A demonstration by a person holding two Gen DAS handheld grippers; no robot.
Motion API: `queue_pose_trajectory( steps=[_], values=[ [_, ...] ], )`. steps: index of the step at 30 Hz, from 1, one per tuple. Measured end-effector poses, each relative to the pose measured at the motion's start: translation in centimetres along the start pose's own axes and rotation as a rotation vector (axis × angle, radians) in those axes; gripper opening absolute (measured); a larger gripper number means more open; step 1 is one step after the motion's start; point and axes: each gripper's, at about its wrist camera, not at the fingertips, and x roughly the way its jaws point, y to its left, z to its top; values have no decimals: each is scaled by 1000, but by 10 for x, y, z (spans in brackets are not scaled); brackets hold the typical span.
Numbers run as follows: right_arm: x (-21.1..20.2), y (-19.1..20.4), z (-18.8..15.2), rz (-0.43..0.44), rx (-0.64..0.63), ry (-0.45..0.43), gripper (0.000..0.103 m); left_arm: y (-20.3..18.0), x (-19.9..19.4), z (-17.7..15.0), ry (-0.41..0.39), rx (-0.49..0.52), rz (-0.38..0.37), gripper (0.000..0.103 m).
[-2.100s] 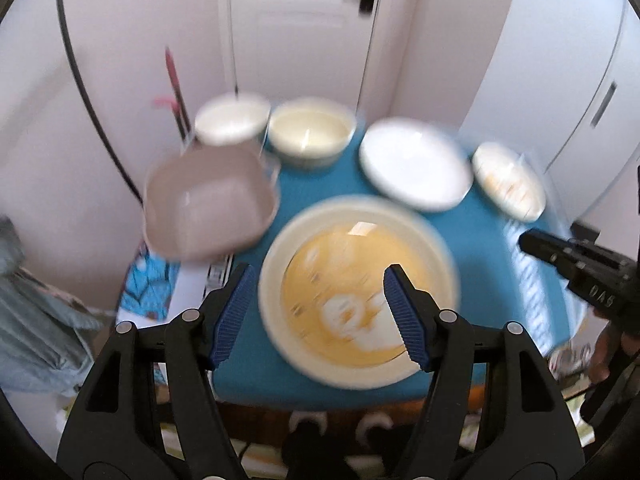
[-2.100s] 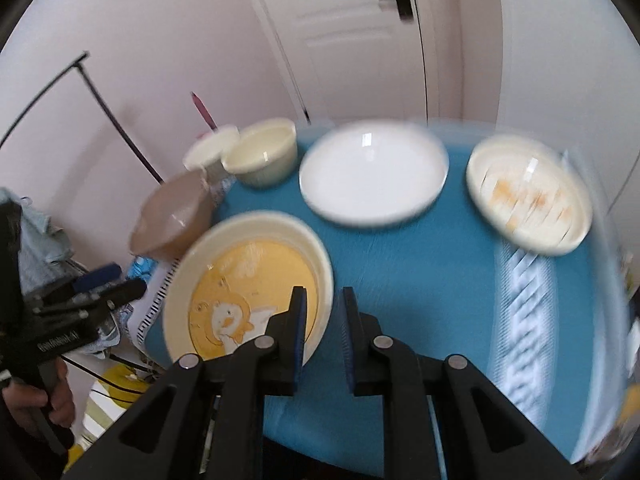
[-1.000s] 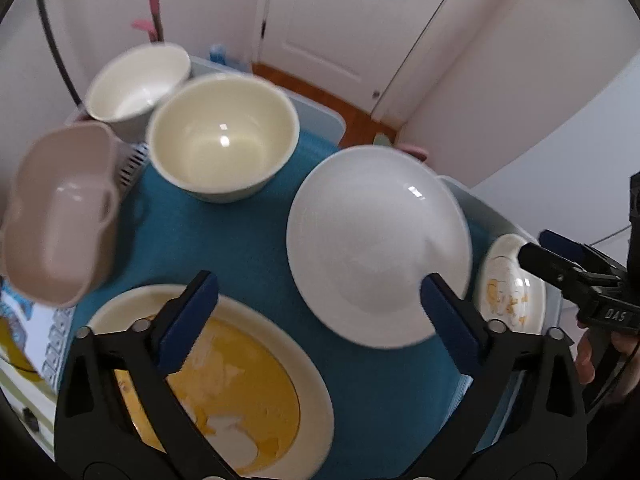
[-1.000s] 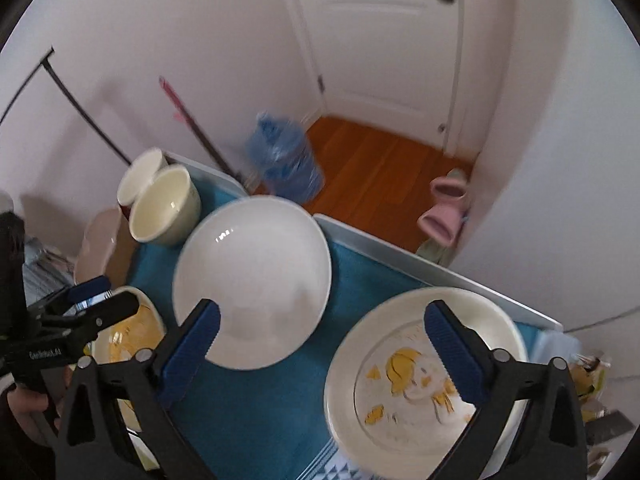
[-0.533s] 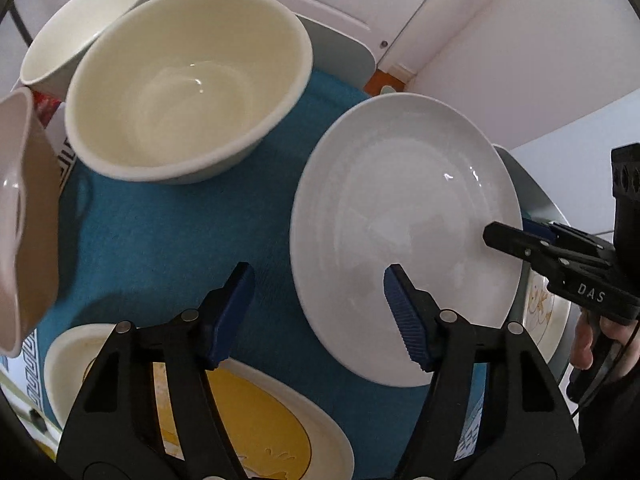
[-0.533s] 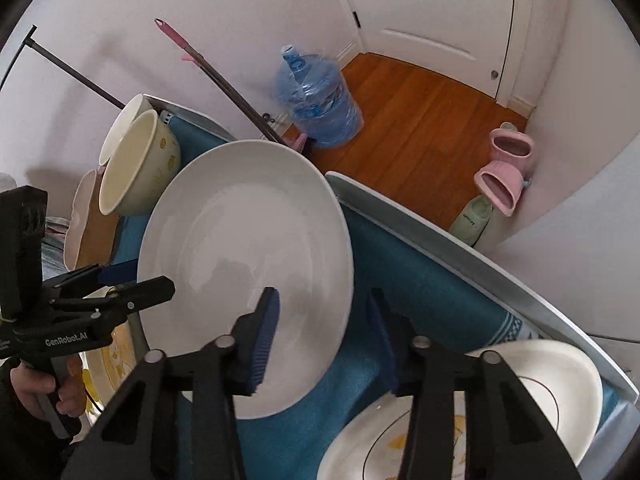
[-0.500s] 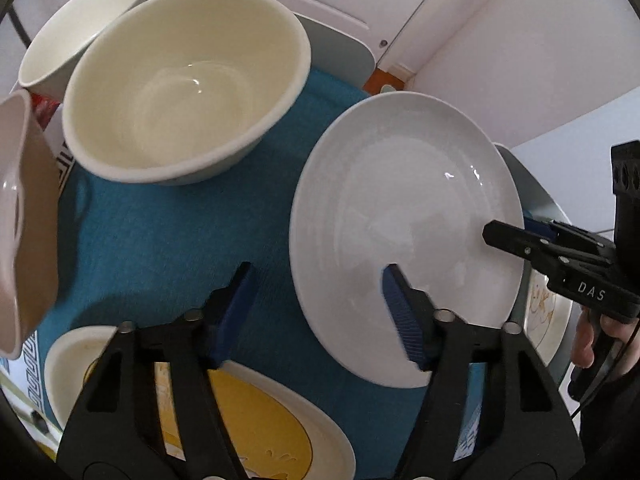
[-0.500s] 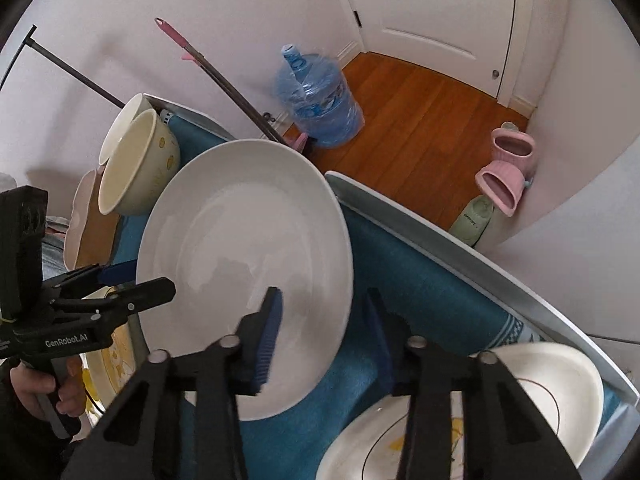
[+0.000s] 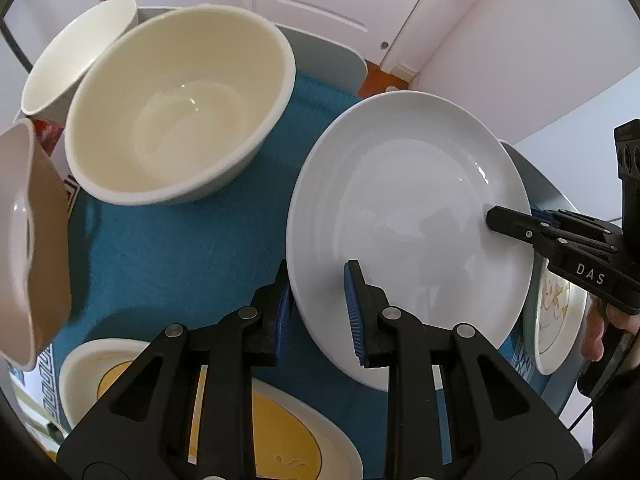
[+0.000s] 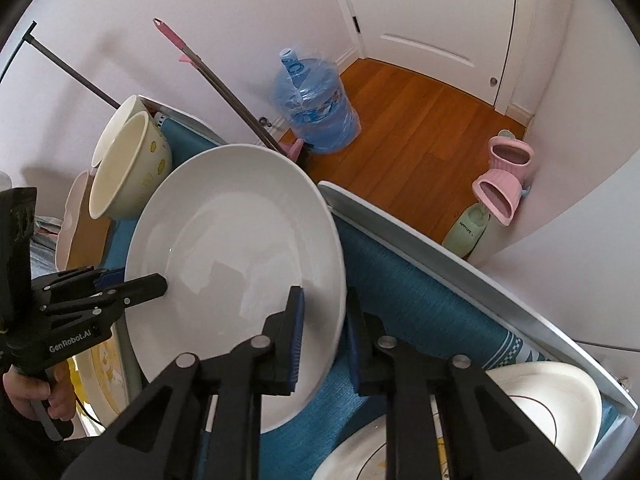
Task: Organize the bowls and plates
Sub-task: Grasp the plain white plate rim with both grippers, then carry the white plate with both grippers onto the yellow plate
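A large white plate [image 9: 408, 208] lies on the blue-clothed table [image 9: 180, 248]. My left gripper [image 9: 318, 316] has its blue pads on either side of the plate's left rim, one under the edge and one on the inner face, and its jaws are closing on it. My right gripper [image 10: 323, 340] straddles the opposite rim of the same white plate [image 10: 240, 240], jaws closing, pads against the edge. Each gripper shows in the other's view: the right gripper [image 9: 491, 215] on the far rim, the left gripper [image 10: 160, 280] likewise.
A cream bowl [image 9: 176, 108], a white bowl [image 9: 76, 52] and a pinkish square bowl [image 9: 28, 240] stand to the left. A yellow cartoon plate [image 9: 280, 440] lies near me. A smaller cartoon plate [image 10: 540, 412] lies to the right. Beyond the table edge stand a water bottle [image 10: 316, 108] and slippers [image 10: 504, 184].
Both grippers came down over the table to the white plate. Their jaws went from wide open to nearly closed, one on each side of its rim.
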Motion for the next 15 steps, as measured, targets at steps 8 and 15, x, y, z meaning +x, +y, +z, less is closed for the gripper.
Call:
queue_pose_trajectory(
  steps=[8,15],
  values=[
    [-19,9,-2,-10,3,-12,18,0,-22,2,-34,12,3,22],
    [-58,37,-11,-18,4,-59,18,-4,-74,-14,-114,52,-1,22]
  ],
)
